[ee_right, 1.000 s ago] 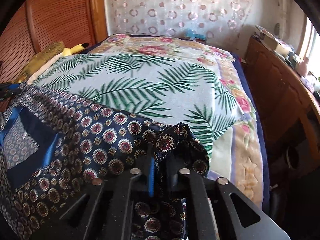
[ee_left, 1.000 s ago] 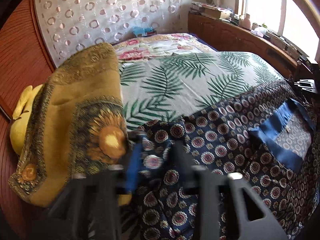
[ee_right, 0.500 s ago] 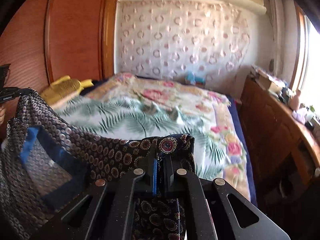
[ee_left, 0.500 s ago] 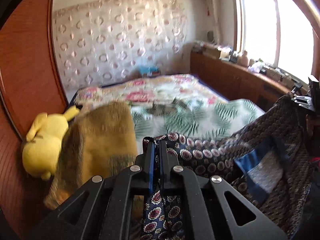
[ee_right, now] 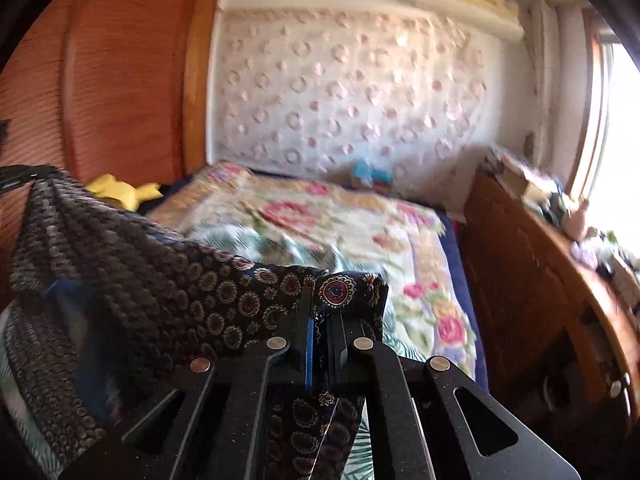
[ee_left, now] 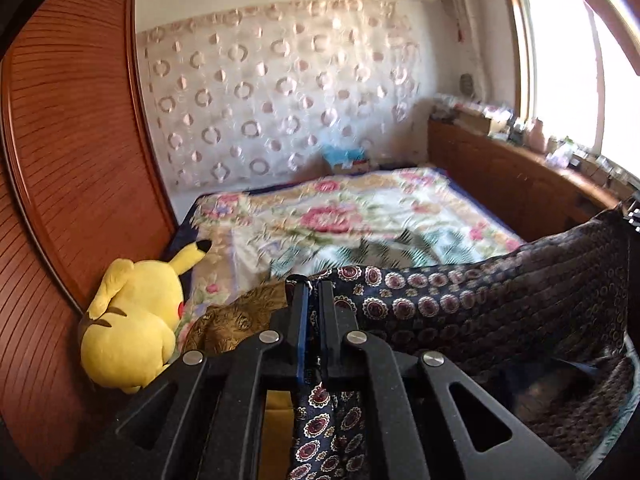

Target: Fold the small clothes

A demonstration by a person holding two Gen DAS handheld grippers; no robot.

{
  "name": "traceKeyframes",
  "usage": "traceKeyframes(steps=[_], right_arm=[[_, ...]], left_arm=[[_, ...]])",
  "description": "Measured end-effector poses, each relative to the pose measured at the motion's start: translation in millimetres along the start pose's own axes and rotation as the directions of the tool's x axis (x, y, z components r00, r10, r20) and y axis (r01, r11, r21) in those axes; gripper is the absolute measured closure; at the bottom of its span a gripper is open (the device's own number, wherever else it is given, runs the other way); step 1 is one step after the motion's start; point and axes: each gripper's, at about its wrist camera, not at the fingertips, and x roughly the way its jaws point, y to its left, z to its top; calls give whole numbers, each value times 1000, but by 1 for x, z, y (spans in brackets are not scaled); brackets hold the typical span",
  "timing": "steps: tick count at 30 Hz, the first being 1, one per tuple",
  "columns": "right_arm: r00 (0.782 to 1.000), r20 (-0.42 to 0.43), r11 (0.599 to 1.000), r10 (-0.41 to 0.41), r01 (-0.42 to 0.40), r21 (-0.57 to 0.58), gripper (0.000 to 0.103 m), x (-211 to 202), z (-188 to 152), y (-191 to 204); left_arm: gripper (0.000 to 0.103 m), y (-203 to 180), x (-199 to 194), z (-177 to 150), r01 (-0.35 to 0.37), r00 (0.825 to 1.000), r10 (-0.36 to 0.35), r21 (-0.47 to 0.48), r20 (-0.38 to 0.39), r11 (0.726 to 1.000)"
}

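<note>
The left hand-held gripper (ee_left: 311,286) pinched one corner of the dark patterned cloth (ee_left: 500,300) and the right hand-held gripper (ee_right: 322,312) pinched the other, so it hung spread out in the air above the bed (ee_left: 360,216), with no fold made yet.

No legible txt anywhere.

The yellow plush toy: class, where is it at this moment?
In the left wrist view, the yellow plush toy lies at the bed's left edge against the wooden wardrobe, just left of the mustard patterned cloth.
</note>
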Motion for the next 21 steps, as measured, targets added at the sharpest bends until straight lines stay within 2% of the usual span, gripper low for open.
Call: traceKeyframes(steps=[2,3,5,6,7,8,10,14,15,21], right_arm=[[998,-60,999,-24,25,21,99,25,-5,5],[995,-93,999,-33,35,29,93,37,-5,9],[987,-150,997,-48,58,59,77,54,-14,11],[984,-172,996,-42,55,69,65,59,-21,13],[983,-180,996,-46,59,67,56,62,-24,14],[981,-187,996,-57,69,58,55,63,-29,17],[979,-195,997,-58,68,45,55,63,-37,21],[984,-175,997,-33,46,67,55,51,-42,28],[985,-170,996,-25,39,76,55,43,-48,30],[984,-176,996,31,-15,88,55,3,-94,36]], left_arm=[[91,0,14,-7,-11,999,11,4,-36,1000],[89,0,20,-13,-5,998,4,-7,-56,1000],[84,5,23,-23,12,997,-15,-33,-78,999],[80,6,21,-28,19,997,-22,-39,-81,999],[71,7,19,-32,25,996,-28,-44,-81,999],[63,9,17,-37,29,996,-32,-46,-80,999],[58,12,10,-47,47,995,-51,-52,-85,998],[29,16,-8,-66,61,995,-66,-74,-77,995],[26,14,-12,-67,65,995,-71,-79,-74,995],[26,2,-36,-91,61,997,-65,-76,-52,995]])
